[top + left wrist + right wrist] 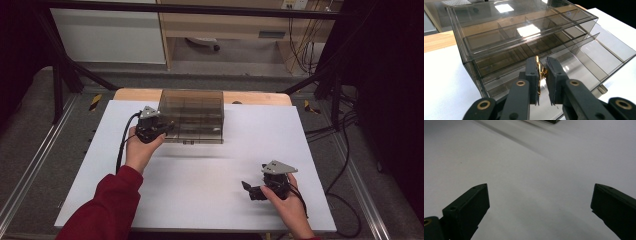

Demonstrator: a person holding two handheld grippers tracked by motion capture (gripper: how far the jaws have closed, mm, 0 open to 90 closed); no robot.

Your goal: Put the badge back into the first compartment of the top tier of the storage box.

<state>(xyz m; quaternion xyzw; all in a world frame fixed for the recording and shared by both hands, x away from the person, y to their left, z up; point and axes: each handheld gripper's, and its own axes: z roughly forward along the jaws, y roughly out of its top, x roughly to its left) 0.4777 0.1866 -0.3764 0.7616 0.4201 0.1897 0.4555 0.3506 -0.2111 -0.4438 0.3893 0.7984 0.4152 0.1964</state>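
A smoky clear plastic drawer box stands at the back of the white table top. In the left gripper view the drawer box has divided compartments, and a lower drawer is pulled out. My left gripper is close in front of that box, jaws nearly together on a small gold piece. From above, the left gripper sits at the box's left front corner. My right gripper rests low over the table at the front right; its jaws stand wide open with nothing between them.
A wooden table edge shows behind the white sheet. Black frame bars and cables run around the table sides. A corner of the drawer box shows far off in the right gripper view.
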